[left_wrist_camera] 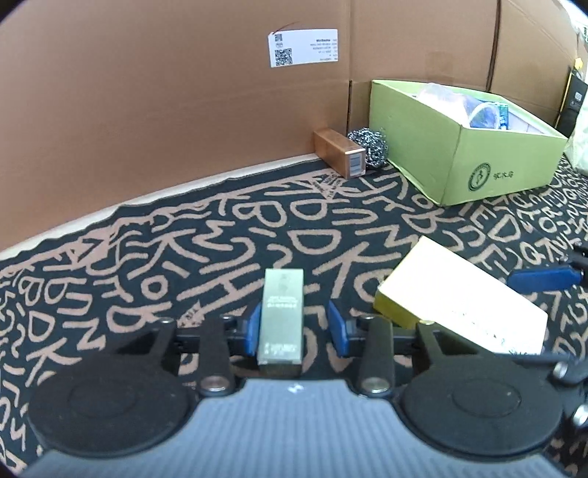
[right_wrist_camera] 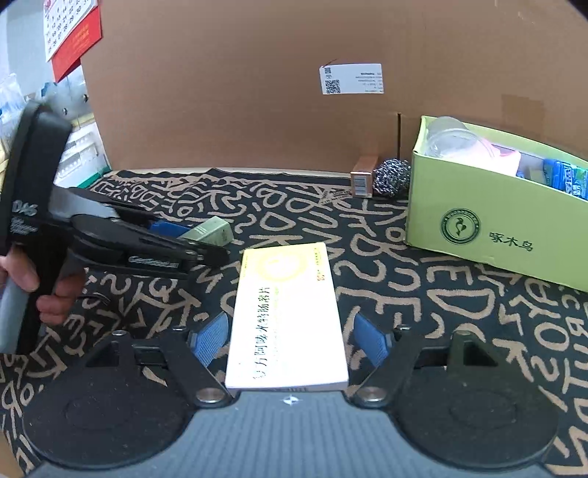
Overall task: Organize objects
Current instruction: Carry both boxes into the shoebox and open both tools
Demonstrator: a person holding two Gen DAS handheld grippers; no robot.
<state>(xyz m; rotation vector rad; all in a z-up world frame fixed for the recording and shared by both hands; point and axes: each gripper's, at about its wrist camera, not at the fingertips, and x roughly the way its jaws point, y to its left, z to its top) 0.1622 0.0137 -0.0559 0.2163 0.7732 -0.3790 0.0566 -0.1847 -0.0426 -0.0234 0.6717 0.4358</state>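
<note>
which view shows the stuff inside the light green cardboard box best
The right wrist view: the light green cardboard box shows clear plastic, something pink and blue packets inside. The left wrist view has the box farther off, its contents small and glared.

Both grippers tilted downward, jaws parted

The left gripper (left_wrist_camera: 297,327) is gripped by a hand (right_wrist_camera: 35,290); the right gripper (right_wrist_camera: 290,340) gapes wider.

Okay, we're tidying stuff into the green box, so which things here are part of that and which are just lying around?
Part of the job:
- olive box between the left gripper pads
- white and yellow box between the right gripper pads
- green box
- copper box
- steel scourer

Just there:
- cardboard wall
- lettered mat
- calendar
</note>
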